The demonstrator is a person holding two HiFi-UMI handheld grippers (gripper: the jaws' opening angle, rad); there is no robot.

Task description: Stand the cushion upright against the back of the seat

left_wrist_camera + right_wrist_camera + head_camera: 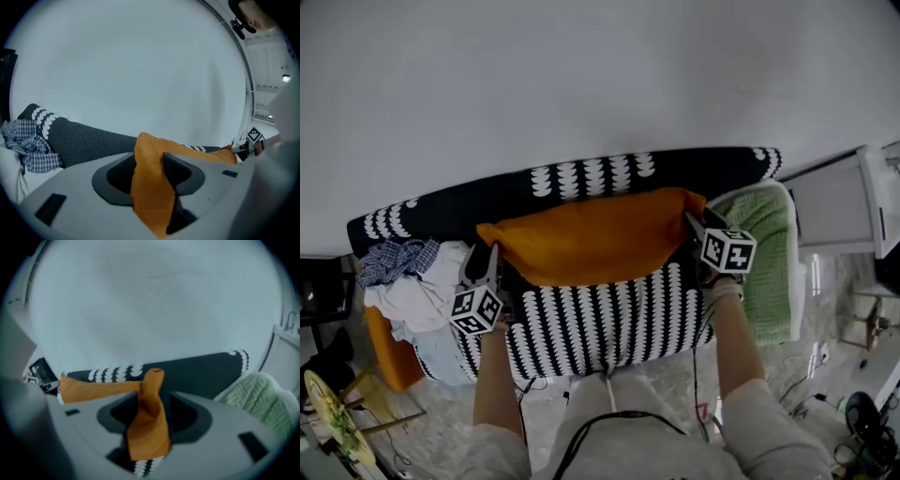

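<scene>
Orange cloth fills the gap in each gripper view. A corner of the cushion (150,201) lies between the jaws of the left gripper (150,165). Those jaws stand wide, with a dark gap on one side of the cloth, so the pads do not appear to press it. The right gripper (152,411) also has its jaws apart, with the cushion's other corner loose between them.

Seen from above, the cushion stands on its long edge along the rear edge of the seat (600,323). Its top leans on the back of the seat (581,176). It sits between a heap of clothes (408,286) at the seat's left end and a green knitted throw (764,248) at its right end.

The standing-up looks done. What seems left is to draw both grippers clear and see that the cushion holds without them.

Whether it rests fully on the back or sags is hard to judge, since the steep downward angle flattens it. The seat's left end is buried under the clothes. In both gripper views the gripper bodies hide the cushion's lower edge.
</scene>
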